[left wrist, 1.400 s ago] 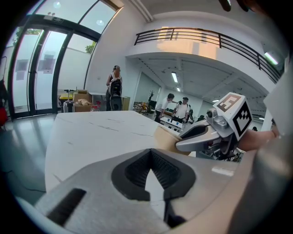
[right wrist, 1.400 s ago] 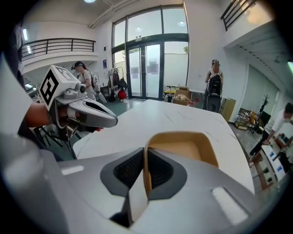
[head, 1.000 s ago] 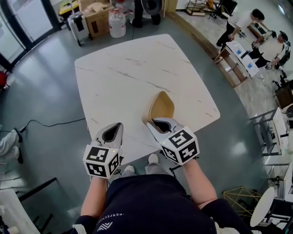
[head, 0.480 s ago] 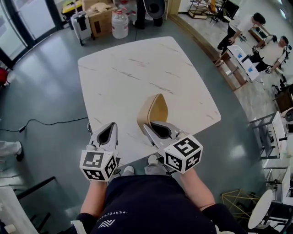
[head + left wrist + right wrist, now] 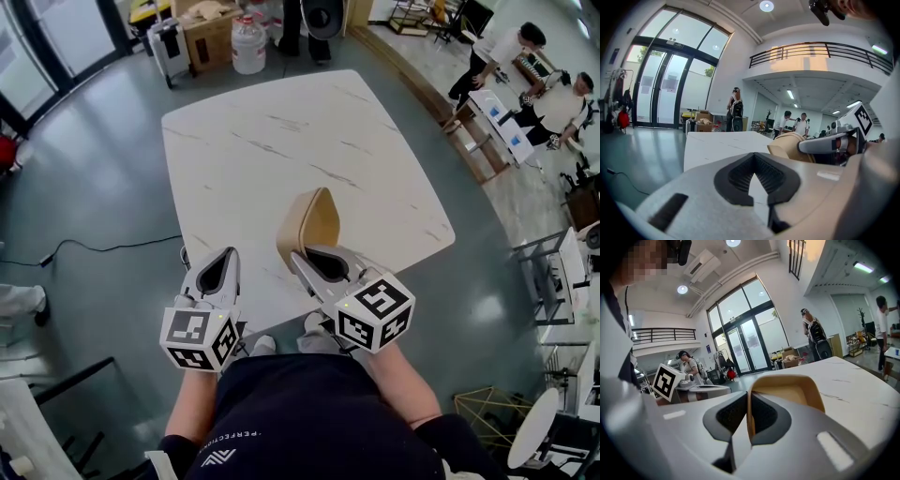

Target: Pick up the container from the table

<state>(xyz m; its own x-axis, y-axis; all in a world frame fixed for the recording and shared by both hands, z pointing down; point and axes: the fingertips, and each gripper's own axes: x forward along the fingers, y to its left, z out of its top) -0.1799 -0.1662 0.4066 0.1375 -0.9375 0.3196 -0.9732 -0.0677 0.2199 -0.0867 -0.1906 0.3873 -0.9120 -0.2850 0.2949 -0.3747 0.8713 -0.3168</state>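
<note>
On the left we are looking at open grey floor (image 5: 84, 178), where a black cable (image 5: 94, 251) is trailing well apart from the white marble table (image 5: 281, 131). The table's left edge is running clear of everything, and most of its top is lying bare. Cardboard boxes (image 5: 202, 37) and a water jug (image 5: 248, 47) are standing on the floor beyond the far edge. Off the right edge the floor is narrowing toward a wooden step (image 5: 459, 122), past which two people (image 5: 497, 47) are bending over a desk.

Both grippers are hanging over the table's near edge, close in front of the person's body, pointing away and slightly down. The left gripper (image 5: 227, 255) is showing its jaws pressed together on nothing. Just to its right, the tan container (image 5: 309, 220) is standing tipped up on its edge over the near part of the table, its open side turned toward the right. The right gripper (image 5: 300, 258) is angling leftward and pinching the container's thin wall between its pads. We cannot tell whether the container's lower edge is touching the tabletop.
</note>
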